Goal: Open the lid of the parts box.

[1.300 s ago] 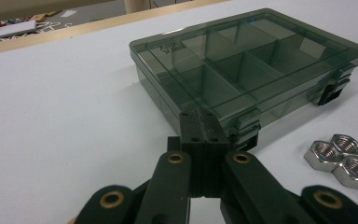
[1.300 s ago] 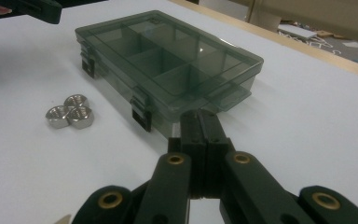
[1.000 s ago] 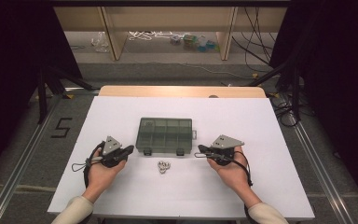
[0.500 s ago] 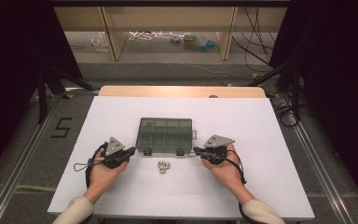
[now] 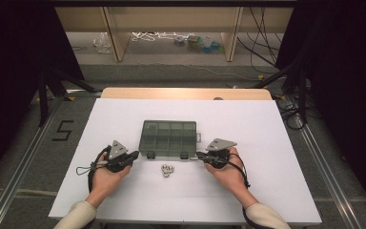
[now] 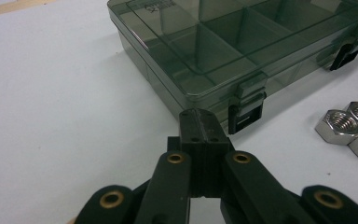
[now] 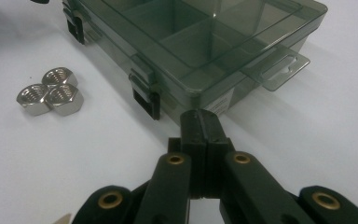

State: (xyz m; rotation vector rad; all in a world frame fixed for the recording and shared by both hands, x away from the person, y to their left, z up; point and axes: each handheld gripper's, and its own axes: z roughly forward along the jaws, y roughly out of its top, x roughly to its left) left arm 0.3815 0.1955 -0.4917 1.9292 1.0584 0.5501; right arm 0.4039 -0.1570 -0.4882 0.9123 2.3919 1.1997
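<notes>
Three hex nuts (image 5: 167, 170) sit loose on the counter (image 5: 276, 143) at six o'clock of the compartment box (image 5: 169, 138), whose lid and both front latches look shut, so nothing is sorted yet. Your left gripper (image 5: 134, 155) and right gripper (image 5: 199, 154) flank it at eight and four o'clock, fingers pressed together and empty; unlatching, opening and loading all remain, I'd say.

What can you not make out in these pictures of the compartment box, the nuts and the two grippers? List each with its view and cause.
- Compartment box: far compartments, cut off by the top edge in both gripper views.
- Nuts: count too small in the high view; one cut off by the right edge in the left gripper view.
- Lid lettering: blurred, cut off.
</notes>
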